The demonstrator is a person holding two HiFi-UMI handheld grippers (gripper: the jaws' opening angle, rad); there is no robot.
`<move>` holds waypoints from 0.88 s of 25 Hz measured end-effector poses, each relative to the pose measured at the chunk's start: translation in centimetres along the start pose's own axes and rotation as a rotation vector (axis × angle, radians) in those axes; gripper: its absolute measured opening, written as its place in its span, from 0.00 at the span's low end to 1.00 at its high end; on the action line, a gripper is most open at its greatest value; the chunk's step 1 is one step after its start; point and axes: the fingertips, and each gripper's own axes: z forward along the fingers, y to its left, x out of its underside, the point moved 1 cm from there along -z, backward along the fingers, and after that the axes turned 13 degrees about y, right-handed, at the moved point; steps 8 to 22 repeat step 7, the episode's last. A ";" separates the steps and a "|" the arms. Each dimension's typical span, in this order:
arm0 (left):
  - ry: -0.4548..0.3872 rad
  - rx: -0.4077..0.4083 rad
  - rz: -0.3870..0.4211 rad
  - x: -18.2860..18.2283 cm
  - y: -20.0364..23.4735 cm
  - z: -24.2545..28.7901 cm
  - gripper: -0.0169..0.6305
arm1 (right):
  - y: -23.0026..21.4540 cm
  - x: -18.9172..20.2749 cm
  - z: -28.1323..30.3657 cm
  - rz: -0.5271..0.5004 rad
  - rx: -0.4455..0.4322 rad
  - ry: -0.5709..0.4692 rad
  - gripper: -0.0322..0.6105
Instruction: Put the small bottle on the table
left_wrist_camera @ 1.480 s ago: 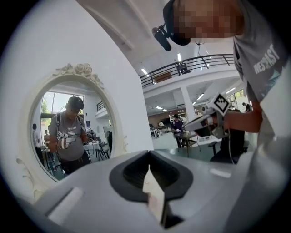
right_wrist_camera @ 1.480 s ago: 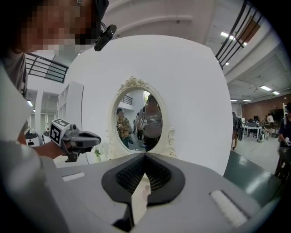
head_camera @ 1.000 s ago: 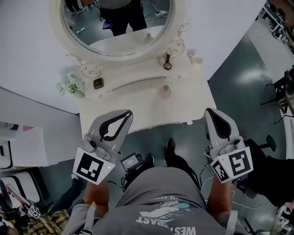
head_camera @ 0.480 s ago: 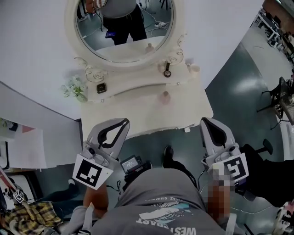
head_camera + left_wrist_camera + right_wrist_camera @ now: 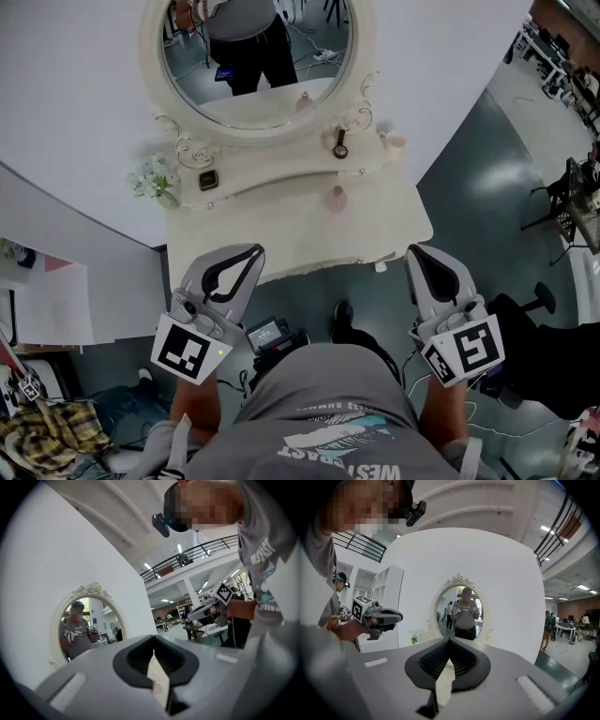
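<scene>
A small pale pink bottle [image 5: 336, 197] stands upright on the white dressing table [image 5: 281, 234], near its middle. A second pale little bottle [image 5: 396, 142] stands on the raised back shelf at the right. My left gripper [image 5: 255, 251] hovers over the table's front left edge, jaws shut and empty. My right gripper [image 5: 415, 251] hangs just off the front right corner, also shut on nothing. In the left gripper view the left gripper [image 5: 153, 637] has its jaws meeting at the tips. The right gripper [image 5: 450, 640] looks the same in the right gripper view. Both grippers are well short of the bottles.
An oval mirror [image 5: 253, 56] in an ornate white frame rises behind the table. On the shelf lie a small square watch [image 5: 207, 179], a little bunch of flowers [image 5: 155, 178] and a dark round item [image 5: 339, 143]. A white wall panel [image 5: 56, 300] stands at the left.
The head view has shifted, so the table and mirror sit a little higher and farther. Both grippers keep about the same places, shut throughout.
</scene>
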 end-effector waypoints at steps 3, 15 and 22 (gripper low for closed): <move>-0.003 0.002 -0.002 -0.1 -0.2 0.0 0.03 | -0.1 0.1 -0.3 0.001 0.003 0.002 0.05; -0.005 0.002 -0.002 -0.2 -0.5 0.1 0.03 | -0.3 0.3 -0.4 0.004 0.004 0.004 0.05; -0.005 0.002 -0.002 -0.2 -0.5 0.1 0.03 | -0.3 0.3 -0.4 0.004 0.004 0.004 0.05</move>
